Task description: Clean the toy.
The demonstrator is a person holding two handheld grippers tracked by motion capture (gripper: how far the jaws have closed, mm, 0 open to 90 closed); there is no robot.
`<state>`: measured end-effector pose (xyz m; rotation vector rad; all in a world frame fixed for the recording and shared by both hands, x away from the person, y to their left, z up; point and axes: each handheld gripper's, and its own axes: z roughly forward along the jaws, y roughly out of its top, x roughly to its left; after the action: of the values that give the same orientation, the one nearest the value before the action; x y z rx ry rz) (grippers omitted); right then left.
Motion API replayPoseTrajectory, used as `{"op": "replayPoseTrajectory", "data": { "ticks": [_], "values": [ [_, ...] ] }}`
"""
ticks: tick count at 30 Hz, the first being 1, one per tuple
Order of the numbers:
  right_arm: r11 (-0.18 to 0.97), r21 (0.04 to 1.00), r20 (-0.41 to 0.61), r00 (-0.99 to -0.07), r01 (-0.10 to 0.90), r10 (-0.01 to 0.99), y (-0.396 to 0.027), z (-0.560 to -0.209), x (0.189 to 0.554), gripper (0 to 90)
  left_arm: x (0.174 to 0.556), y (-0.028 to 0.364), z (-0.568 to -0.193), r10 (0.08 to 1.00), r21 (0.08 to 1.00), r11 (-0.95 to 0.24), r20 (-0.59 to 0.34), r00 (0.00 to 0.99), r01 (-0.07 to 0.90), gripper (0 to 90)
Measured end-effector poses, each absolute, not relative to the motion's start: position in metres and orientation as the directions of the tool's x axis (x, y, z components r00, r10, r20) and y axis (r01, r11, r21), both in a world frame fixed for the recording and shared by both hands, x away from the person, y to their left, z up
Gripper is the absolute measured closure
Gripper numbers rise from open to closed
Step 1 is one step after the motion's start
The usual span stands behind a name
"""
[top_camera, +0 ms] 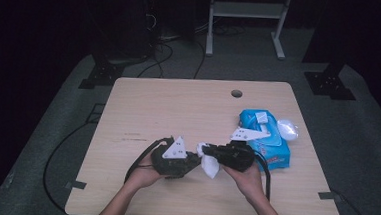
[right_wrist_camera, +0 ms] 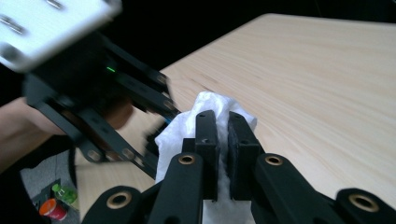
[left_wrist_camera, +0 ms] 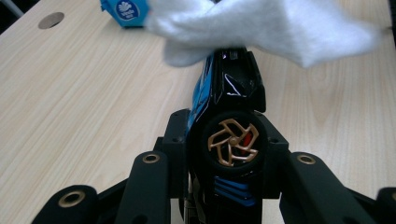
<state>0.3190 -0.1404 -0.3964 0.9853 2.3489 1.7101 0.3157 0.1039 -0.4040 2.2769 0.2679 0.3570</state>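
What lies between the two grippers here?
A white wipe, pinched in the right gripper, hangs between it and the left gripper, which holds a black toy car. The high view shows this best.

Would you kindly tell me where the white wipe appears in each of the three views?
High view: white wipe at centre, between both grippers.
Left gripper view: along the top edge, above the toy car.
Right gripper view: lower centre, pinched.
Shared landmark: the wooden table.
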Motion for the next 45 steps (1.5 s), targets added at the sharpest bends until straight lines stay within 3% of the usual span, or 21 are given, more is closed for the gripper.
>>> {"op": "replayPoseTrajectory", "data": {
  "ticks": [7, 14, 20, 27, 32, 45],
  "values": [
    [0.154, 0.898, 0.286, -0.812, 0.413, 0.508, -0.136, -0.391, 0.317, 83.9, 0.316, 0.103, -0.401, 0.301, 0.761, -0.645, 0.168, 0.939, 0.07, 64.3],
    [0.147, 0.864, 0.335, -0.768, 0.481, 0.546, -0.148, -0.413, 0.325, 83.8, 0.317, 0.108, -0.403, 0.316, 0.771, -0.631, 0.151, 0.936, 0.089, 64.4],
    [0.12, 0.887, 0.33, -0.796, 0.445, 0.508, -0.145, -0.398, 0.32, 83.8, 0.318, 0.107, -0.403, 0.318, 0.786, -0.611, 0.136, 0.938, 0.093, 64.5],
    [0.148, 0.851, 0.354, -0.76, 0.503, 0.546, -0.152, -0.42, 0.327, 83.8, 0.32, 0.109, -0.402, 0.32, 0.787, -0.609, 0.132, 0.938, 0.097, 64.7],
    [0.122, 0.871, 0.35, -0.776, 0.476, 0.525, -0.151, -0.41, 0.324, 83.8, 0.321, 0.107, -0.403, 0.319, 0.79, -0.605, 0.128, 0.939, 0.098, 64.7],
    [0.161, 0.856, 0.322, -0.751, 0.491, 0.577, -0.161, -0.417, 0.326, 83.7, 0.332, 0.087, -0.402, 0.294, 0.747, -0.655, 0.114, 0.949, 0.113, 64.8]
  ]
}}
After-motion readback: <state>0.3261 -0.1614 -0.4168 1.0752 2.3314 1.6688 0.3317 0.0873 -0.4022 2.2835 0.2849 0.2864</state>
